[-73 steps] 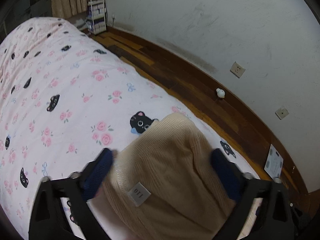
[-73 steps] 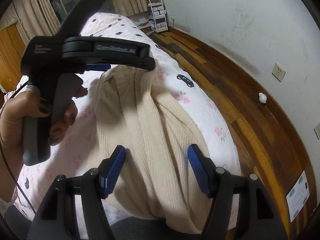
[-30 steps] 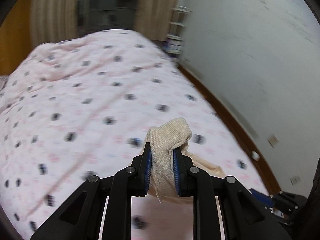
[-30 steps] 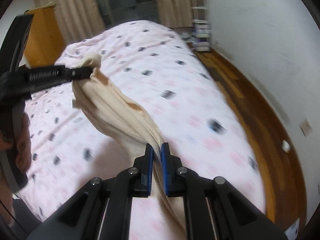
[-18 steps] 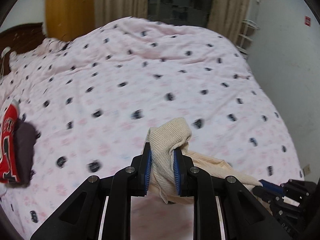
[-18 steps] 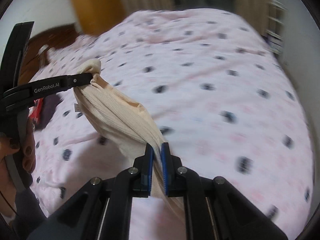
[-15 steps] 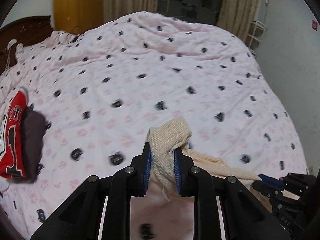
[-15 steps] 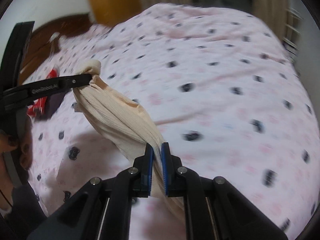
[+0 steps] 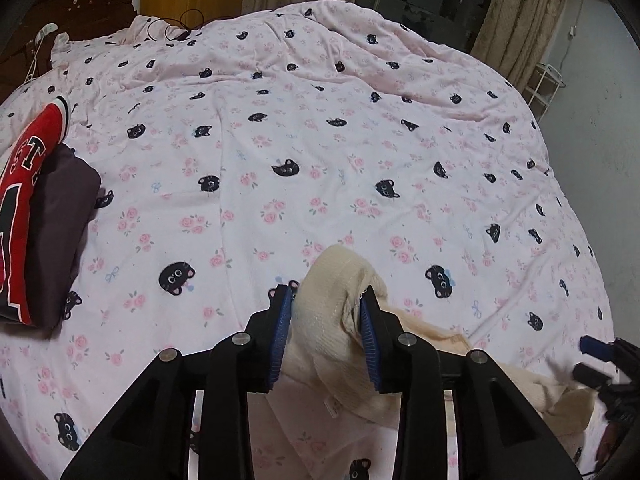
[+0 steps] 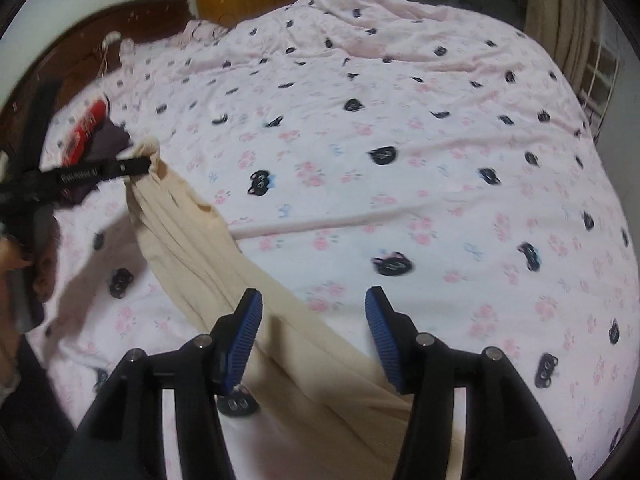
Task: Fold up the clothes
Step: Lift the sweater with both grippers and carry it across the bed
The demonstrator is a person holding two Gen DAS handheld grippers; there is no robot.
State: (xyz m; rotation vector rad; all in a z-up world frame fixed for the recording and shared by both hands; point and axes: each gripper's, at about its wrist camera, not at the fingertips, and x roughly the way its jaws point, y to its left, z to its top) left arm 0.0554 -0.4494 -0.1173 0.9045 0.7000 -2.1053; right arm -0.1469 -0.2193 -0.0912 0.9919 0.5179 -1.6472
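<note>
**Both grippers letting go of the cream sweater over the bed**

Pink duvet [image 9: 320,152], printed with black cat faces and roses, is filling most of both views; dark headboard [image 9: 80,4] is sitting at upper left, beige curtains [image 9: 516,12] at upper right.

Cream knit sweater [image 9: 332,320] is lying bunched at lower centre of the left wrist view and trailing off toward lower right. In the right wrist view it is stretching as a band from the left edge down to bottom centre.

Folded red garment with white letters [image 9: 20,208] and dark purple garment [image 9: 60,224] are resting together at the left edge, well apart from the sweater.

Left gripper [image 9: 326,336]: jaws opening; the knit bunch is filling the gap, blue pads touching it on both sides.

Right gripper [image 10: 312,340]: jaws opening and standing wide apart; sweater is passing between them, right pad clear of the cloth.
</note>
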